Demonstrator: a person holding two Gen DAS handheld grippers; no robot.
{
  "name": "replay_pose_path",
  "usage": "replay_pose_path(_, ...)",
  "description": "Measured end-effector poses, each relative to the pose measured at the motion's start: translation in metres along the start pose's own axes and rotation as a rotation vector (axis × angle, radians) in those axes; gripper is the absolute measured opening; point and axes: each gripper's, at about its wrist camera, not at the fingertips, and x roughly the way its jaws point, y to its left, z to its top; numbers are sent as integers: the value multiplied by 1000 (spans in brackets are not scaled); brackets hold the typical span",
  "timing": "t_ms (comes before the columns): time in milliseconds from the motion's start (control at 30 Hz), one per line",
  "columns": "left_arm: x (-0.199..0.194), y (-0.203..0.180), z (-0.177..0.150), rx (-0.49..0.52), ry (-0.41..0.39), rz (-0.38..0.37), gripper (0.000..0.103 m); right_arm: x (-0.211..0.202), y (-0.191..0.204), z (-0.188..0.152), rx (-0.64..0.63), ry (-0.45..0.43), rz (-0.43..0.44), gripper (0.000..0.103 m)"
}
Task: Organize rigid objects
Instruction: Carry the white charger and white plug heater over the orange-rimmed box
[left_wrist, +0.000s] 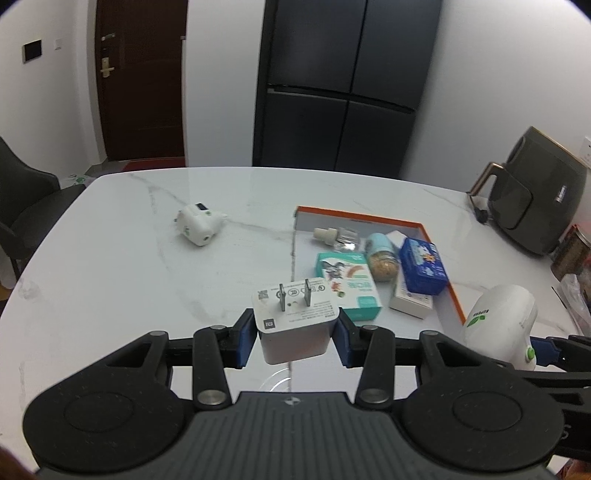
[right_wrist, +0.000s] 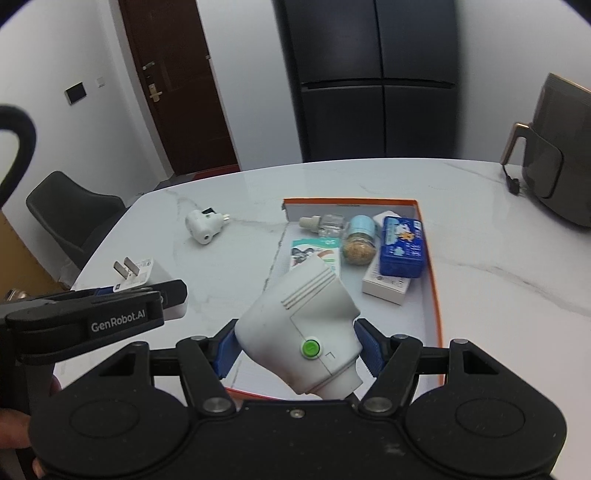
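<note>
My left gripper (left_wrist: 295, 336) is shut on a white Mi charger plug (left_wrist: 293, 325), prongs up, held above the table just left of the orange-rimmed tray (left_wrist: 441, 269); it also shows in the right wrist view (right_wrist: 147, 280). My right gripper (right_wrist: 295, 350) is shut on a white device with a green button (right_wrist: 299, 328), held over the tray's near end (right_wrist: 436, 317); it also shows in the left wrist view (left_wrist: 498, 325). The tray holds a blue tin (right_wrist: 400, 245), a teal box (left_wrist: 349, 284), a grain jar (right_wrist: 358, 243), a clear bottle (right_wrist: 325, 225) and a white box (right_wrist: 386, 288).
A small white plug-in device (left_wrist: 199, 225) lies alone on the marble table (left_wrist: 129, 295) at the back left. A dark air fryer (left_wrist: 535, 199) stands at the right, jars (left_wrist: 570, 254) beside it. A dark chair (right_wrist: 74, 214) is left of the table.
</note>
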Motion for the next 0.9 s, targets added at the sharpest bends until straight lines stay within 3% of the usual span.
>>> replay_pose_path(900, 14, -49, -5, 82, 35, -87, 44, -16, -52, -11, 95, -1, -84, 79)
